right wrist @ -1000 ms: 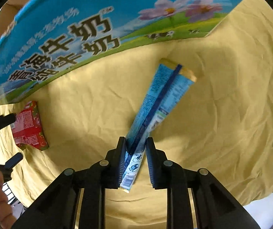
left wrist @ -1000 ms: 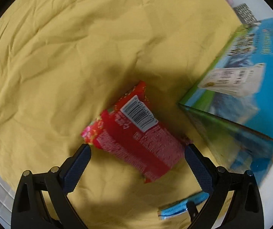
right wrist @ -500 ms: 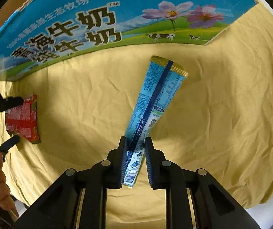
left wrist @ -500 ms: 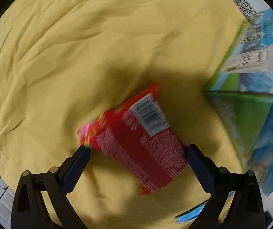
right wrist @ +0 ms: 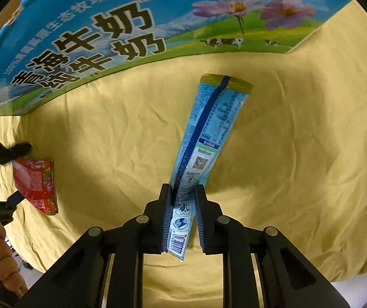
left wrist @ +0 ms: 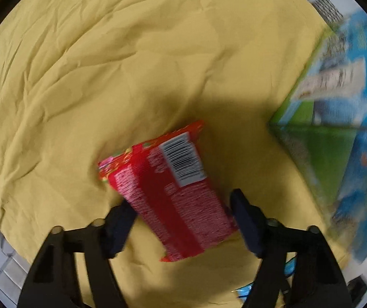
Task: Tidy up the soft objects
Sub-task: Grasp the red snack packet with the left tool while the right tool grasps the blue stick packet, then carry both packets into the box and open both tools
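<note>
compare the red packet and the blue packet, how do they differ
The red packet is short and broad, while the blue packet is a long narrow stick. The red packet sits between the left gripper, whose jaws have just been closing on its sides; the blue packet hangs pinched at one end in the right gripper. Both are printed soft pouches with barcodes, over the yellow cloth.

Wrinkled yellow cloth [left wrist: 132, 64] covers surface; milk carton box [right wrist: 132, 25] stands on it.
</note>
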